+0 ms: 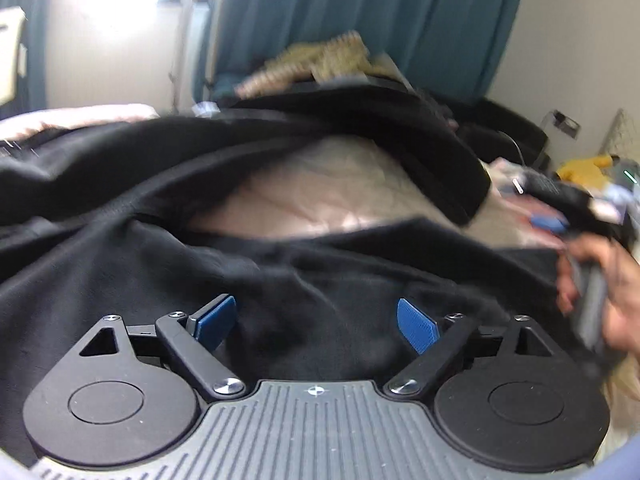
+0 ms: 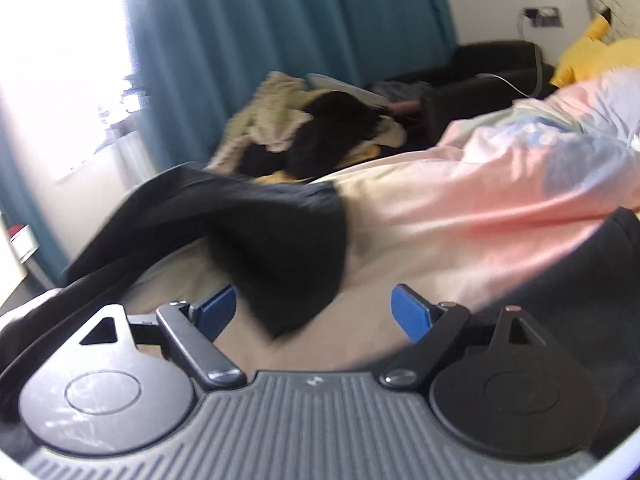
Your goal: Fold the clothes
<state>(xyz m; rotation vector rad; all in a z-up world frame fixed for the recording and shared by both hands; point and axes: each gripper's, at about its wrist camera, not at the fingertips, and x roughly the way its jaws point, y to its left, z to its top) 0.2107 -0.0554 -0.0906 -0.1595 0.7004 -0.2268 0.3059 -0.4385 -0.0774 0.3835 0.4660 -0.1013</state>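
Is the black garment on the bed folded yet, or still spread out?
Not folded: the black fabric garment lies loosely rumpled across the pink bedsheet, one part flopped over, bedding showing between.

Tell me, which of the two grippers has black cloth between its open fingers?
The right gripper: a black sleeve end reaches between its fingers. The left gripper only hovers over the black garment.
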